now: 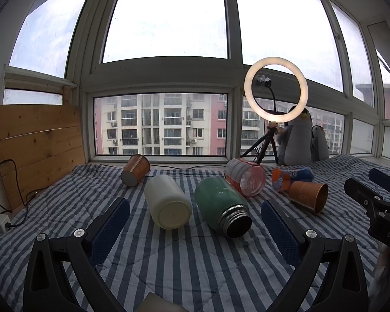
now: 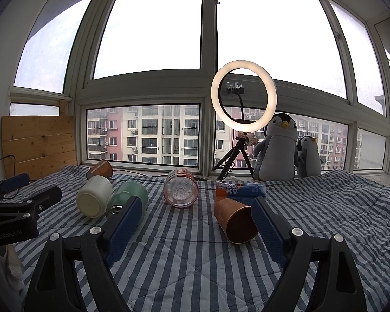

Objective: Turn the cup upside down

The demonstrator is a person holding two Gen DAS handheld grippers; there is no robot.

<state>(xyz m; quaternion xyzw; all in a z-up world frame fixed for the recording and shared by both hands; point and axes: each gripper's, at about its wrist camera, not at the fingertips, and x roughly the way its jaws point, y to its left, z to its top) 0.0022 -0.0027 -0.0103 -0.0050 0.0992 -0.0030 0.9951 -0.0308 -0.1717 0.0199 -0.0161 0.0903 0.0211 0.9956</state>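
From the left wrist camera, the left gripper (image 1: 195, 215) hangs spread wide and empty above the striped quilt (image 1: 182, 265), with a white cup (image 1: 166, 201) and a green flask (image 1: 222, 204) lying on their sides just ahead between its fingers. Further right an orange paper cup (image 1: 309, 196) lies tipped over, mouth toward the camera, beside a blue-and-orange can (image 1: 291, 178). From the right wrist camera, the right gripper (image 2: 195, 221) is likewise released, holding nothing; the orange paper cup (image 2: 234, 219) lies on its side just inside its right finger. A ring light (image 2: 244, 96) and plush penguin (image 2: 278, 148) stand by the window.
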